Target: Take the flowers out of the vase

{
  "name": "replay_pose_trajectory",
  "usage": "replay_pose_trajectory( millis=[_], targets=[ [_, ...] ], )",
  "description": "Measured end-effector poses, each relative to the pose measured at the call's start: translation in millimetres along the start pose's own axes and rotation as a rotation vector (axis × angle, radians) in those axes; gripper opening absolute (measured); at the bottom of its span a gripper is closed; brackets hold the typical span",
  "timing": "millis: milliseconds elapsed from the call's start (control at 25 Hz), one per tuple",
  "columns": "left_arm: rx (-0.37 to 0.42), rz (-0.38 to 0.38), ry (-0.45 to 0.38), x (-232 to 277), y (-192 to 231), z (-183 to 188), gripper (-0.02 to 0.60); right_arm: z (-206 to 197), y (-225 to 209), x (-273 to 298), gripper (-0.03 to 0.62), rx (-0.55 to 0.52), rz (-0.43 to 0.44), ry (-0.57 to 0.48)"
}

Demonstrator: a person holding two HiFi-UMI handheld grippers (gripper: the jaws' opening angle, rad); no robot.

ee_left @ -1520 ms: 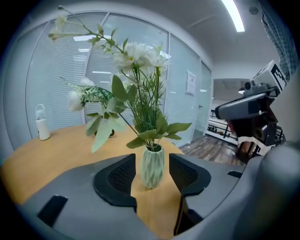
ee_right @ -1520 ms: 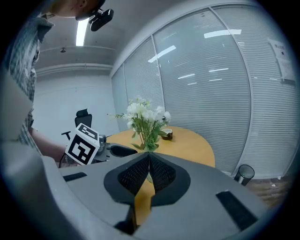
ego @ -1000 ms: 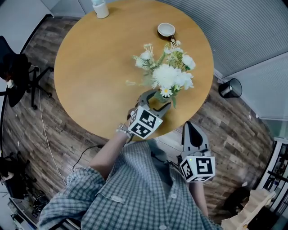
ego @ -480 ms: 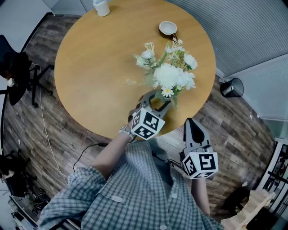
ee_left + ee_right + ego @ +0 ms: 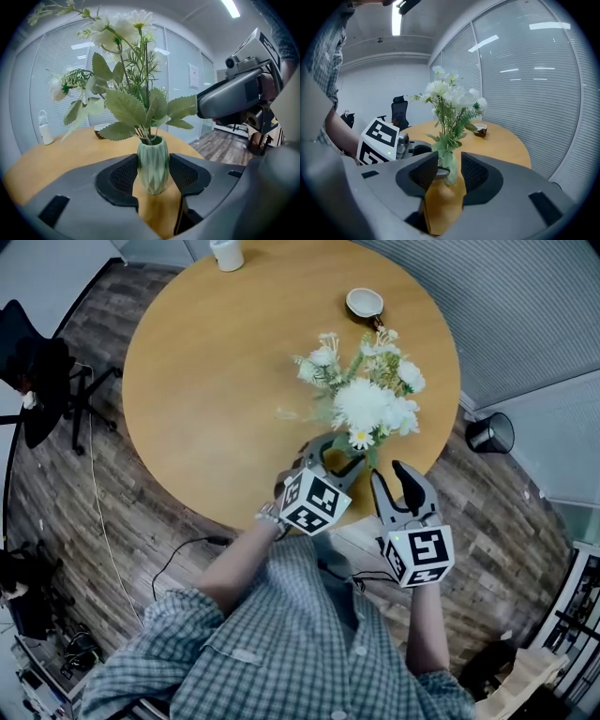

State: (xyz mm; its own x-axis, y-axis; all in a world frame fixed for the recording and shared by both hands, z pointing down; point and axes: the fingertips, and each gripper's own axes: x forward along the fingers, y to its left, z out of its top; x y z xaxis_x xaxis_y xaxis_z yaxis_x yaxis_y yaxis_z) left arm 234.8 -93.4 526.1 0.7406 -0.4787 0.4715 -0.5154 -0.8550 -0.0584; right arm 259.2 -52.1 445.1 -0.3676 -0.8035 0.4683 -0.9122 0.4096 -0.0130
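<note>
Two grippers: left gripper (image 5: 330,456) has just closed on the vase (image 5: 153,168), lower centre of its view, likely steadying it; right gripper (image 5: 394,479), jaws just opened and empty, should next advance and pinch the flowers (image 5: 366,404) just above the vase.

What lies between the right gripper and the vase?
Only bare tabletop, in the right gripper view. The right gripper, its jaws just opening with nothing between them, is short of the vase.
</note>
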Motion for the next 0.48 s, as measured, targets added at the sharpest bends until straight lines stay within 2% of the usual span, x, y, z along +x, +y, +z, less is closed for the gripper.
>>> replay_pose_trajectory(
  millis=[480],
  targets=[
    [-0.003, 0.003, 0.012, 2.8, -5.8, 1.6, 0.222, 2.5, 2.2, 49.9, 0.164, -0.088, 0.069, 0.027]
  ],
)
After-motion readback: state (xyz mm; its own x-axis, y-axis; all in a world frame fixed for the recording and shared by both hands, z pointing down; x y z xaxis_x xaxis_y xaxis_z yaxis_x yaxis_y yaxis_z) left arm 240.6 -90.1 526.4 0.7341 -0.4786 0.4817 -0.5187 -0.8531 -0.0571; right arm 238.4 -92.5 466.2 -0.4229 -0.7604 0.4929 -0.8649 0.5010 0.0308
